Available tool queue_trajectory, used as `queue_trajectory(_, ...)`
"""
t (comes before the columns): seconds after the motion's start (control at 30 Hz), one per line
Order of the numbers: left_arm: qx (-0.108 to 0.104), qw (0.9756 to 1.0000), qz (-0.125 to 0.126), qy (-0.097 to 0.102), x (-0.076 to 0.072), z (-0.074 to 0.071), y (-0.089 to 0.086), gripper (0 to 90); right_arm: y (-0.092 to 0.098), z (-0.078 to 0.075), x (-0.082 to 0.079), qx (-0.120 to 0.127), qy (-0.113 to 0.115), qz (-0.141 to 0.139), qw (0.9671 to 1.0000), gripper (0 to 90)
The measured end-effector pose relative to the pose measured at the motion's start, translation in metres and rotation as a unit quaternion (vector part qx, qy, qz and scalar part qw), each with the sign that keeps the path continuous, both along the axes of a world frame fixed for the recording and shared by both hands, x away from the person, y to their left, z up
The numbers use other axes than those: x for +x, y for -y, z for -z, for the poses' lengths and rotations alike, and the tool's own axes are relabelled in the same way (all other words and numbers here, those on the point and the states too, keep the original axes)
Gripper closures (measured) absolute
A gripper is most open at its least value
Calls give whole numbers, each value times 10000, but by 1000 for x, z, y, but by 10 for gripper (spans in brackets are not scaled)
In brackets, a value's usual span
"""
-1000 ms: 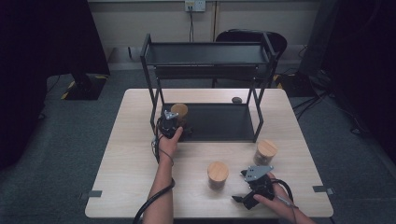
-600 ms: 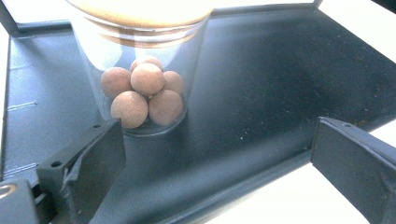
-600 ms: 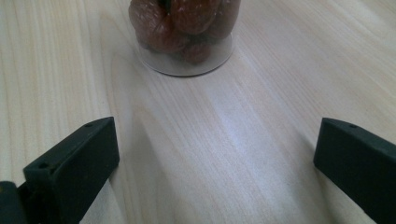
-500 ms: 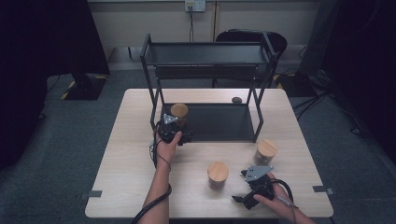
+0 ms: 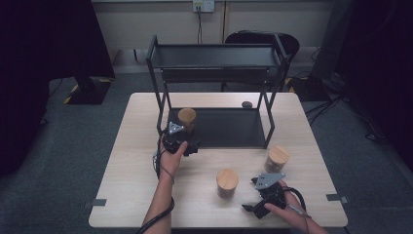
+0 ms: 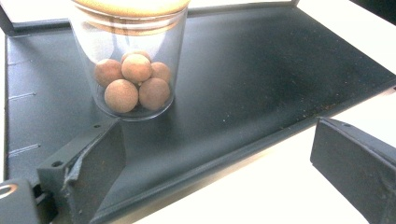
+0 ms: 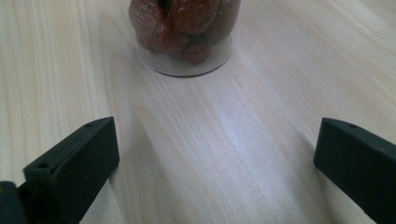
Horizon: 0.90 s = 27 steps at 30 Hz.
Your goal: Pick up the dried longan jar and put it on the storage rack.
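Left gripper point(image 6: 215, 172): jaws spread wide, nothing between them; jar of round brown balls point(image 6: 133, 60) stands upright on the rack's dark lower shelf point(image 6: 261, 74), just ahead of the left-hand finger point(image 6: 88, 172), not touching. Right gripper point(image 7: 215, 168): jaws also released, empty, over the wooden table point(image 7: 261, 116); second jar point(image 7: 187, 32) of dark red fruit stands ahead of the fingers, apart from them.

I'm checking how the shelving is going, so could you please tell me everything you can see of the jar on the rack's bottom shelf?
The jar is a clear, round glass container with a light wooden lid, holding several brown balls heaped at its bottom. It stands upright on the black bottom shelf of the rack, near that shelf's left front corner in the high view. The left gripper sits just in front of it with jaws wide open; nothing but the shelf touches the jar.
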State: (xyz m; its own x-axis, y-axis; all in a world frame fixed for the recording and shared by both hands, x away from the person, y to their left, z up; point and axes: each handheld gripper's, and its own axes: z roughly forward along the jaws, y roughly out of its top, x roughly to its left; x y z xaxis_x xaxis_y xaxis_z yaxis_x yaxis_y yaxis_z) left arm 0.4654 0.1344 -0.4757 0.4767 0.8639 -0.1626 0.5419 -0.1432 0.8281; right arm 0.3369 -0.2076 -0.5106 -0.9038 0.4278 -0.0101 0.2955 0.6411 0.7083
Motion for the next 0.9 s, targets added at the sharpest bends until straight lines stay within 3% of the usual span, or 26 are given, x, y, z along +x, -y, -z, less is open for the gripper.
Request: queue_trajectory(0.9, -8, 9995, 318, 38, -22, -1, -8, 33, 0, 0, 0, 1, 0, 0, 10000, 0)
